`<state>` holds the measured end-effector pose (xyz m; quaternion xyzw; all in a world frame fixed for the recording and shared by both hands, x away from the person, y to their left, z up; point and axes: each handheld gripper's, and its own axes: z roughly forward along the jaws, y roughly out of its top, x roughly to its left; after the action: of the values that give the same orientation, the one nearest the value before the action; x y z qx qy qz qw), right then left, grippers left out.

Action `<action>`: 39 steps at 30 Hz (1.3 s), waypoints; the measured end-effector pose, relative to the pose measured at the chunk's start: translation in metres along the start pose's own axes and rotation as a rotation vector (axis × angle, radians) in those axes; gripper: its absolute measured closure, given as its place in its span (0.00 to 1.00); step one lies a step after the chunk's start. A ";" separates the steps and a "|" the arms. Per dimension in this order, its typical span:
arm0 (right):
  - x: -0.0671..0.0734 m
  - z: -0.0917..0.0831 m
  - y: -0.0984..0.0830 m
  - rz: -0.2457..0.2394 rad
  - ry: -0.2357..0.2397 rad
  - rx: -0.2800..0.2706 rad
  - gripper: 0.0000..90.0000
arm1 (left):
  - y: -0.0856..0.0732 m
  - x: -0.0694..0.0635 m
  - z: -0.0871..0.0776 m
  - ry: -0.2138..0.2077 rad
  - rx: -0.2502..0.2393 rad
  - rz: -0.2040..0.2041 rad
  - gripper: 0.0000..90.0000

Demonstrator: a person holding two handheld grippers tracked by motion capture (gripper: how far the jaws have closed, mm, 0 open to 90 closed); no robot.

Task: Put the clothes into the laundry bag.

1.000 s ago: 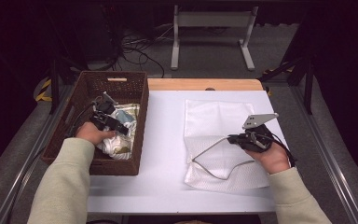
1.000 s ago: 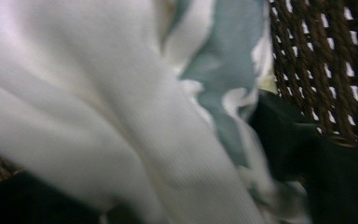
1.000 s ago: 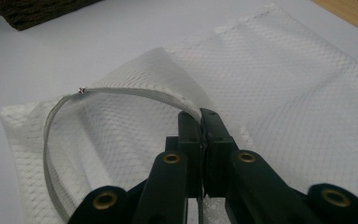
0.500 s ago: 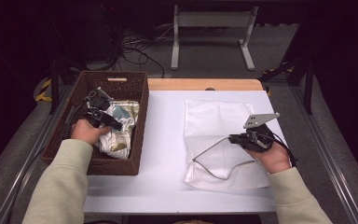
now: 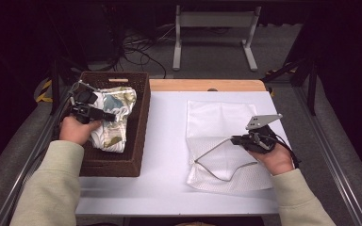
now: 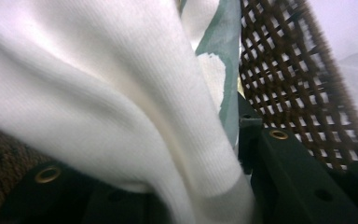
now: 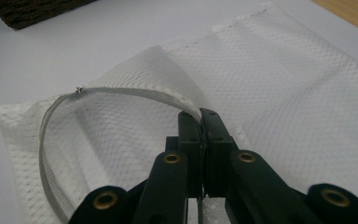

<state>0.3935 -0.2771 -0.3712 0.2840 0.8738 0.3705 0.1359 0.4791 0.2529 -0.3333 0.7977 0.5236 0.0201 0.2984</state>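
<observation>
High view is showing the left gripper (image 5: 107, 114), jaws just closing, pinching a soft, light, floppy cloth (image 5: 113, 117) by a bunched fold above the basket (image 5: 139, 141), while the right gripper (image 5: 235, 139) is clamping the limp mesh bag's (image 5: 217, 117) zipper edge on the table (image 5: 165, 141); no writing is showing.

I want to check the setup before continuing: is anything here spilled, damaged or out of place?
Nothing stands out. The left tool grips a patterned cloth over the basket; the right tool holds the mesh bag open by its zipper edge.
</observation>
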 end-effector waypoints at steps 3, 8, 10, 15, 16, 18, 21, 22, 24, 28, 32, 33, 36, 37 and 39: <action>0.000 0.000 0.000 0.000 0.000 0.001 0.98 | 0.003 -0.006 -0.013 0.006 -0.029 0.011 0.75; 0.000 0.000 0.000 0.000 0.000 0.000 0.98 | 0.006 -0.016 -0.030 -0.005 -0.057 0.034 0.75; 0.000 0.000 0.000 0.000 0.000 0.000 0.98 | 0.007 -0.022 -0.036 -0.010 -0.074 0.052 0.75; 0.000 0.001 0.001 0.000 0.002 0.003 0.98 | 0.012 -0.042 -0.049 -0.033 -0.115 0.090 0.75; 0.001 0.001 0.001 -0.001 0.002 0.003 0.97 | 0.012 -0.042 -0.049 -0.033 -0.115 0.090 0.75; 0.001 0.001 0.001 0.000 0.001 0.002 0.98 | 0.014 -0.049 -0.053 -0.038 -0.118 0.103 0.75; 0.000 0.001 0.001 0.001 0.000 0.001 0.98 | 0.016 -0.064 -0.064 -0.031 -0.135 0.138 0.75; 0.000 0.001 0.000 0.001 0.000 0.001 0.98 | 0.016 -0.064 -0.064 -0.031 -0.135 0.138 0.75; 0.000 0.001 0.000 0.001 0.000 0.002 0.98 | 0.016 -0.070 -0.069 -0.032 -0.142 0.159 0.75; 0.001 0.001 0.001 0.000 0.000 0.001 0.98 | 0.018 -0.085 -0.076 -0.062 -0.164 0.196 0.75; 0.001 0.001 0.001 0.000 -0.001 -0.002 0.98 | 0.018 -0.099 -0.078 -0.103 -0.169 0.233 0.75; 0.001 0.000 0.001 0.001 -0.001 -0.003 0.98 | 0.018 -0.103 -0.077 -0.110 -0.167 0.243 0.75; 0.000 0.000 0.001 0.000 -0.001 -0.004 0.98 | 0.019 -0.115 -0.077 -0.137 -0.163 0.278 0.75; 0.000 0.000 0.001 0.000 -0.001 -0.004 0.98 | 0.018 -0.119 -0.076 -0.152 -0.164 0.282 0.75; 0.000 0.000 0.001 0.000 -0.002 -0.005 0.98 | 0.019 -0.127 -0.076 -0.177 -0.165 0.307 0.75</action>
<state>0.3935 -0.2767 -0.3702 0.2841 0.8727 0.3727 0.1373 0.4112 0.1750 -0.2263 0.8398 0.3642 0.0381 0.4009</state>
